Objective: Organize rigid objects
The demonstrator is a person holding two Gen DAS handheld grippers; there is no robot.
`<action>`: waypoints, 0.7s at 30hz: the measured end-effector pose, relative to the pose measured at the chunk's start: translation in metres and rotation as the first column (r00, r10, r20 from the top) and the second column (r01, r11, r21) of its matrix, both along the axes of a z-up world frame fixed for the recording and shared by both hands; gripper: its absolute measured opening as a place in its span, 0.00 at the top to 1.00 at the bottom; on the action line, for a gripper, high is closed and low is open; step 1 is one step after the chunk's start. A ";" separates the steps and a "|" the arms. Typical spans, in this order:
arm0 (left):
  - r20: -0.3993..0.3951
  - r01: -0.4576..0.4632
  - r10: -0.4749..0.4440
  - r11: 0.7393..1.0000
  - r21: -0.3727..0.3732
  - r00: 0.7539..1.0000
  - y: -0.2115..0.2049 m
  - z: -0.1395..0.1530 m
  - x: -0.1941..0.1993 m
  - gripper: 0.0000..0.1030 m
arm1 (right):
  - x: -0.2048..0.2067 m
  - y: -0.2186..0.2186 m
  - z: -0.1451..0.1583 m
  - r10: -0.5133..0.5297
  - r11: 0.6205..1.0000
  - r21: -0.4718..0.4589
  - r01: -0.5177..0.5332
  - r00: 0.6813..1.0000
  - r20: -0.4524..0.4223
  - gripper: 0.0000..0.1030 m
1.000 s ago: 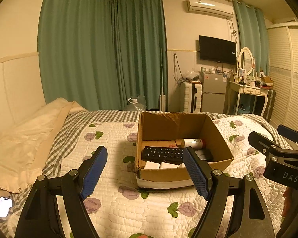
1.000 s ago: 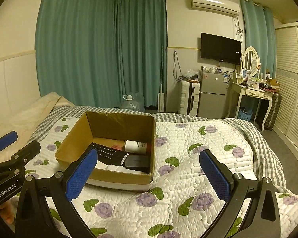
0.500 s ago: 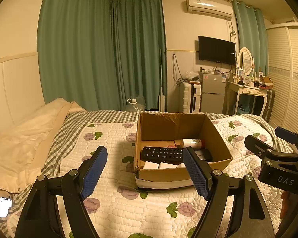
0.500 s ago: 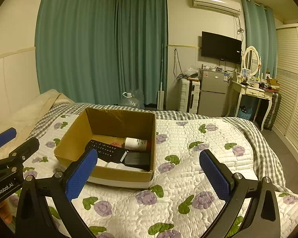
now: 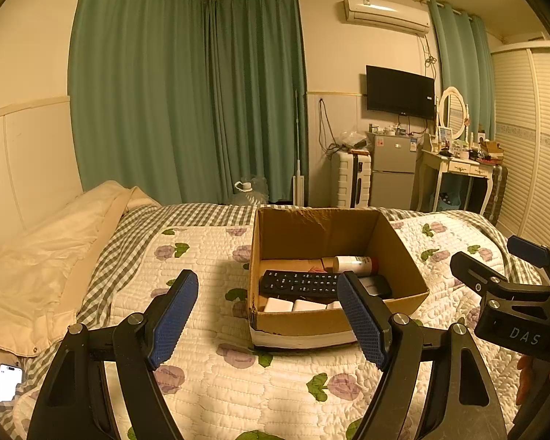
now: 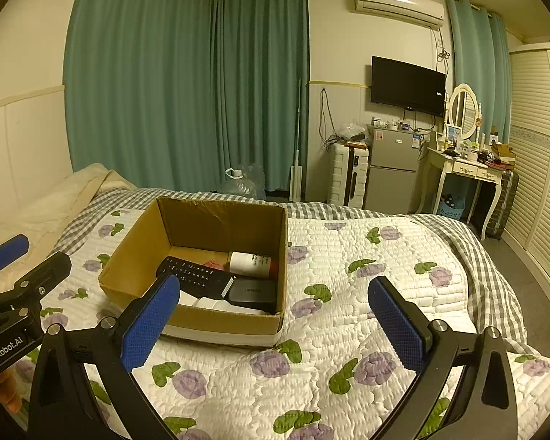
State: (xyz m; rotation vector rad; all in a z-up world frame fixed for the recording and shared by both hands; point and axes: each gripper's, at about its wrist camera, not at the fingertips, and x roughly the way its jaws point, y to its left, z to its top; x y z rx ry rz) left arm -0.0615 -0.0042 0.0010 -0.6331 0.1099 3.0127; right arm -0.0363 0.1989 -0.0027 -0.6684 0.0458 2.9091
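Observation:
An open cardboard box [image 5: 333, 324] [image 6: 135, 256] sits on the flowered quilt. Inside lie a black remote [image 5: 299, 283] [image 6: 194, 275], a white bottle with a red cap [image 5: 354, 264] [image 6: 251, 262], a black device [image 6: 253, 291], and white blocks [image 5: 293, 305]. My left gripper [image 5: 267, 317] is open and empty, held above the quilt in front of the box. My right gripper [image 6: 275, 324] is open and empty, in front of the box and to its right. Each gripper shows at the edge of the other's view.
A cream duvet [image 5: 44, 253] lies at the bed's left with a lit phone [image 5: 9, 382] near it. Beyond the bed stand green curtains, a suitcase [image 6: 346, 174], a small fridge [image 6: 392, 168], a dressing table [image 6: 465, 168] and a wardrobe [image 6: 539, 190].
Both grippers have drifted slightly; the box sits a little lower and closer in the views. Both stay open and empty.

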 end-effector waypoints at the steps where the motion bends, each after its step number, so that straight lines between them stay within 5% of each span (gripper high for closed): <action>1: 0.000 -0.001 0.001 1.000 -0.001 1.000 0.000 0.000 0.000 0.21 | 0.000 0.000 0.000 0.000 1.000 0.000 0.000 1.000 0.000 0.00; 21: 0.008 -0.002 0.002 1.000 -0.004 1.000 0.000 -0.001 0.001 0.21 | -0.002 -0.001 -0.003 -0.001 1.000 -0.004 0.001 1.000 0.009 0.00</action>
